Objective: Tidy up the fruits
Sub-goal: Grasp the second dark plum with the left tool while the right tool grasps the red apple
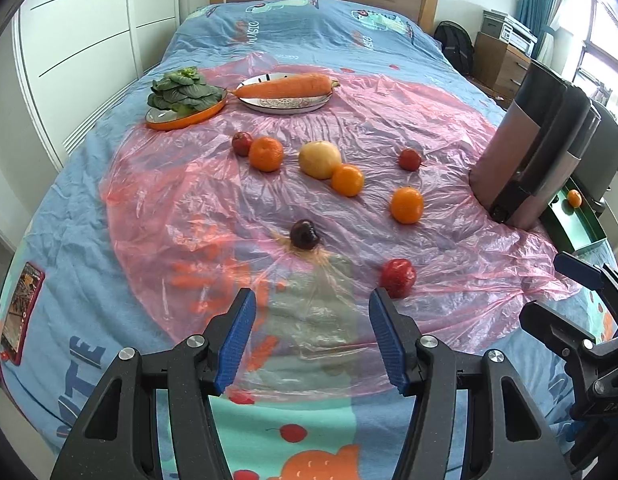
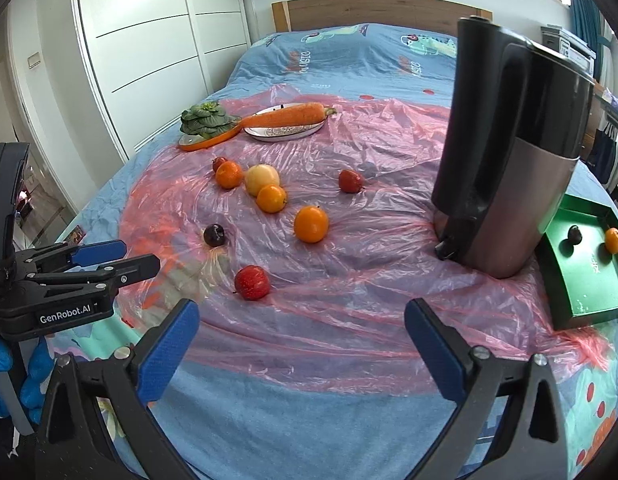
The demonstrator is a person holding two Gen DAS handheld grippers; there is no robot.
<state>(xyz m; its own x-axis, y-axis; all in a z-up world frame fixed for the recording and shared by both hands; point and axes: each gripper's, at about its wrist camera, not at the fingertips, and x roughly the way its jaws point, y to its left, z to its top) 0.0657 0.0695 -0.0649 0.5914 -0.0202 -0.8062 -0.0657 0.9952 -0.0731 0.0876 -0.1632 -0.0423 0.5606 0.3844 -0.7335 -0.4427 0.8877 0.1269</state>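
Two handheld grippers hover over the near edge of a bed. The left gripper [image 1: 311, 338] has its blue ribbed pads spread wide with nothing between them. The right gripper [image 2: 303, 344] is likewise wide open and holds nothing.

A crinkled, translucent pink plastic sheet [image 1: 181, 208] covers the middle of a blue cartoon-print bedspread [image 1: 81, 216], and the fruit lies scattered on it. Nearest the left gripper, just beyond its right pad, sits a glossy red strawberry-shaped fruit [image 1: 397, 277]. A little farther, between the pads in line of sight, is a dark round plum [image 1: 304, 234]. Farther still lie three smooth oranges: one to the right [image 1: 406, 205], one touching a pale yellow apple [image 1: 320, 159] on its near right side [image 1: 348, 179], and one to the left [image 1: 266, 153] pressed against a small red fruit [image 1: 241, 143]. Another small red fruit [image 1: 409, 159] sits alone, far right.

At the far edge of the sheet, a leafy green vegetable [image 1: 181, 90] rests in an orange dish [image 1: 189, 118], beside a long carrot [image 1: 285, 85] lying across a patterned white plate [image 1: 285, 106].

On the right stands a tall steel kettle with a black handle [image 2: 505, 152]. Just right of it, a green rectangular tray [image 2: 581, 284] holds one orange [image 2: 613, 240] and one dark fruit [image 2: 575, 234], set apart from each other.
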